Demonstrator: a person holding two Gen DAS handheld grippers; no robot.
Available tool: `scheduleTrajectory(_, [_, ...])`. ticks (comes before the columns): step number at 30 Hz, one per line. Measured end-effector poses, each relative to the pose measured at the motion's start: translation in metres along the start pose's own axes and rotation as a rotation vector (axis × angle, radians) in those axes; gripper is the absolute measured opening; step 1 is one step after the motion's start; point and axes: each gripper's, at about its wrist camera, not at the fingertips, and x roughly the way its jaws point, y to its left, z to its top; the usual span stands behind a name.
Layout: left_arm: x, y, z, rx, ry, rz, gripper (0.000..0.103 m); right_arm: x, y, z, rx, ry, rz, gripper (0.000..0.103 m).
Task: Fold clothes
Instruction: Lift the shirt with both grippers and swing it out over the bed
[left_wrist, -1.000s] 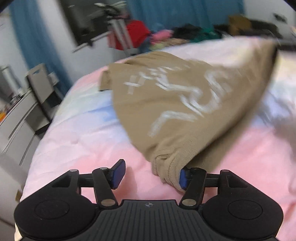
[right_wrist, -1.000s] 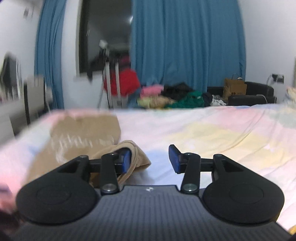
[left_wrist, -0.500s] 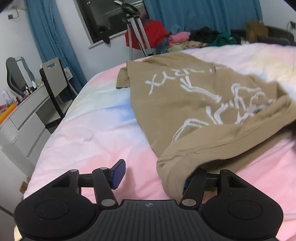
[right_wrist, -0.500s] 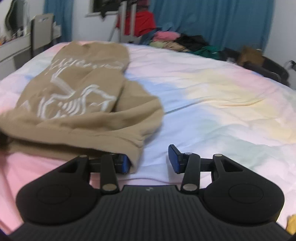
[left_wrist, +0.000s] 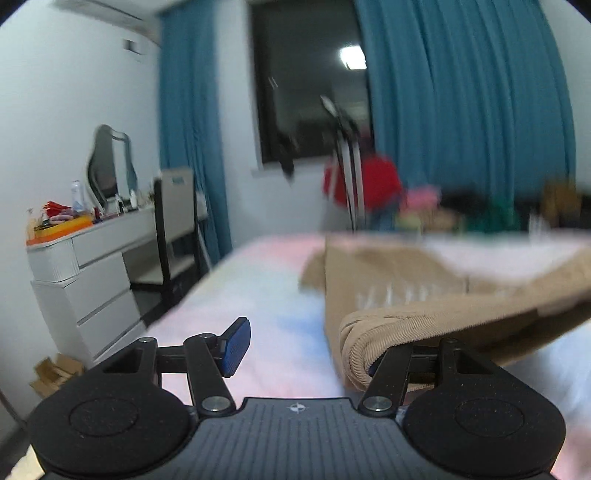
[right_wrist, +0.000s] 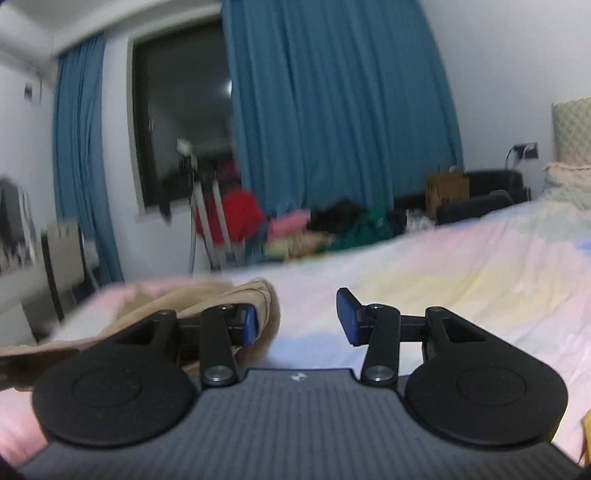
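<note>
A tan sweatshirt (left_wrist: 399, 291) with white print lies on the pastel bed (left_wrist: 266, 280). In the left wrist view its ribbed hem (left_wrist: 365, 332) drapes over the right finger of my left gripper (left_wrist: 304, 350) and hides that pad. The left pad (left_wrist: 236, 345) is bare, and the jaws stand wide apart. In the right wrist view a tan fold (right_wrist: 236, 295) lies over and behind the left finger of my right gripper (right_wrist: 299, 321). Its jaws are also wide apart, with only bed sheet (right_wrist: 443, 280) in the gap.
A white dresser (left_wrist: 85, 273) with a mirror and a chair (left_wrist: 173, 221) stand left of the bed. A tripod (left_wrist: 347, 166), a red garment and a clothes pile (right_wrist: 332, 229) are at the bed's far end, under blue curtains. A pillow (right_wrist: 569, 136) is at far right.
Both views have swung up from looking down on the shirt to nearly level with the bed. The hem now hangs raised on the inner finger of each gripper. The jaws stay equally wide.
</note>
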Motion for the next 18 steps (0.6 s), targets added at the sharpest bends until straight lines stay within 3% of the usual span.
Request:
scheduleTrajectory(6, [-0.060,0.027,0.096,-0.085,-0.151,-0.014,0.062,-0.034,0.016,0.083,0.092,-0.142,0.027,0.047])
scheduleTrajectory(14, [-0.138,0.062,0.240,-0.154,-0.314,-0.035,0.062,-0.092,0.037,0.242,0.048,-0.284,0.149,0.047])
scheduleTrajectory(18, [-0.176,0.073,0.315,-0.148,-0.396,-0.067,0.072,-0.119,0.037,0.317,0.050,-0.317,0.183,0.048])
